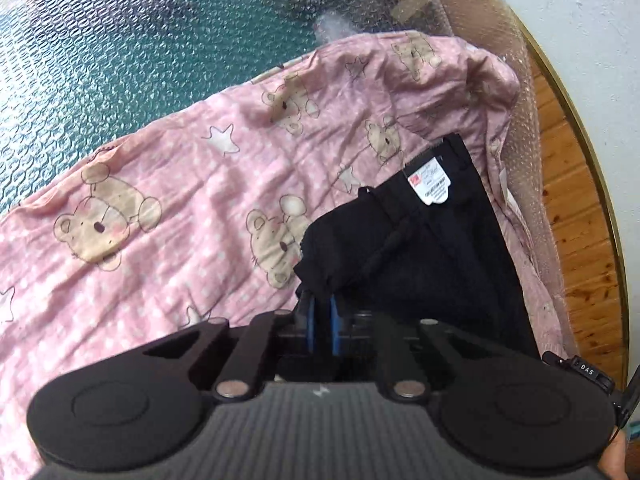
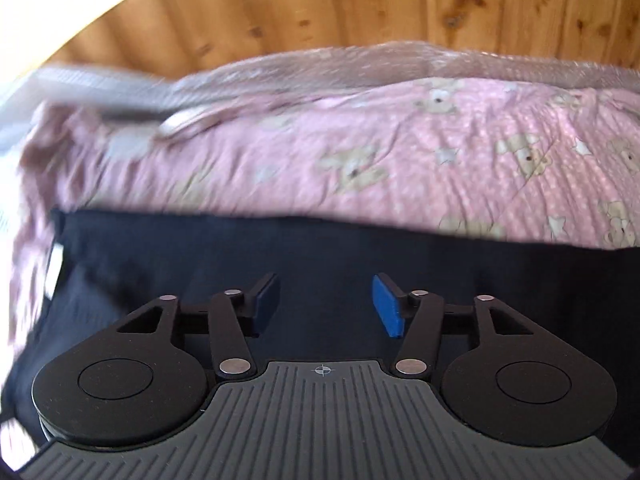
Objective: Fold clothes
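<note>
Only left gripper point(image 1: 322, 312) grips black garment point(image 1: 420, 248) — lengthwise away.

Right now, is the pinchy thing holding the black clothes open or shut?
Shut. In the left wrist view the left gripper has its blue pads nearly together, pinching a bunched edge of the black garment.

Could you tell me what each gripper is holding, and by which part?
The left gripper pinches a bunched edge of the black garment. The right gripper, open above the garment, holds nothing.
</note>
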Motion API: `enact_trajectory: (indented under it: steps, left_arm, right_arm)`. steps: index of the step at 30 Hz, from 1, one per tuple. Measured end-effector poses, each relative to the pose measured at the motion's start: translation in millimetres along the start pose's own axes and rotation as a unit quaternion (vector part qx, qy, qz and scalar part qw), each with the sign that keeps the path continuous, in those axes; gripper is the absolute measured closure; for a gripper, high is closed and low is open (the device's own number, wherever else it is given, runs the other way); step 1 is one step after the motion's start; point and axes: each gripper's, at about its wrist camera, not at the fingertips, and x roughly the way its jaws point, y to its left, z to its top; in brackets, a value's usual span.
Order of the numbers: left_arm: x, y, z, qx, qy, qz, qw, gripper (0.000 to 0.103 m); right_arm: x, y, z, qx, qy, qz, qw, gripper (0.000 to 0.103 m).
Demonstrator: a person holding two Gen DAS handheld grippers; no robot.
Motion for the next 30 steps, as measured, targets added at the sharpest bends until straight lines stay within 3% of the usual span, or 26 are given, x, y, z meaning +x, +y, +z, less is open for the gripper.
enact_trajectory:
  steps: [2, 5, 8, 10, 14, 16, 18, 20, 21, 23, 25, 28, 29, 30]
  left_arm:
    - [12.1, 1.5, -3.7, 0.016, 0.025, 0.004, 0.9995, 0.094]
    - [14.5, -5.5, -2.8, 0.047, 0.026, 0.009, 0.9985, 0.090]
    - [1.8, -13.6, 2.6, 0.067, 0.012, 0.017, 0.9975, 0.078]
    - [-15.2, -22.5, 4.2, 0.087, -0.020, 0.031, 0.9956, 0.076]
    - [-6.9, -63.4, -2.9, 0.159, -0.014, 0.022, 0.9870, 0.075]
    - [-2.7, -83.8, -6.4, 0.195, -0.012, 0.018, 0.9807, 0.067]
    - [1.5, -104.2, -9.9, 0.230, -0.009, 0.013, 0.9731, 0.066]
    - [11.0, -124.1, -16.6, 0.264, 0.003, 0.009, 0.9644, 0.067]
    - [28.1, -133.0, -27.3, 0.279, 0.032, 0.008, 0.9598, 0.067]
    - [54.8, -145.4, -51.1, 0.306, 0.079, 0.012, 0.9486, 0.067]
    - [60.7, -159.7, -74.1, 0.331, 0.080, 0.034, 0.9397, 0.070]
    - [58.9, -199.4, -110.3, 0.366, 0.070, -0.006, 0.9281, 0.064]
    - [63.8, -215.1, -123.7, 0.378, 0.072, -0.018, 0.9228, 0.060]
    - [68.6, -230.9, -137.0, 0.390, 0.074, -0.031, 0.9172, 0.060]
  right_arm:
    - [-12.6, -4.1, -26.1, -0.013, -0.002, -0.011, 1.000, 0.043]
    - [-31.7, -11.2, -64.4, -0.031, -0.005, -0.028, 0.999, 0.043]
    - [-59.1, -64.2, -72.7, 0.038, -0.024, -0.056, 0.997, 0.043]
    - [-77.6, -106.0, -75.4, 0.074, -0.035, -0.089, 0.993, 0.043]
    - [-103.5, -173.1, -74.7, 0.096, -0.057, -0.129, 0.985, 0.044]
    - [-95.0, -196.5, -68.2, 0.086, -0.052, -0.128, 0.987, 0.044]
    - [-75.5, -219.0, -59.3, 0.071, -0.034, -0.120, 0.990, 0.046]
    - [-50.9, -250.5, -48.7, 0.054, -0.012, -0.149, 0.987, 0.053]
    - [-42.7, -268.4, -43.9, 0.050, -0.009, -0.167, 0.985, 0.042]
    - [-56.1, -278.0, -42.5, 0.057, -0.021, -0.153, 0.986, 0.043]
    - [-69.5, -287.6, -41.0, 0.065, -0.033, -0.140, 0.988, 0.048]
    - [-89.1, -300.4, -39.4, 0.073, -0.049, -0.116, 0.989, 0.042]
    - [-88.1, -283.3, -46.8, 0.038, -0.034, -0.073, 0.996, 0.042]
    - [-83.0, -271.2, -58.4, 0.004, -0.010, -0.056, 0.998, 0.042]
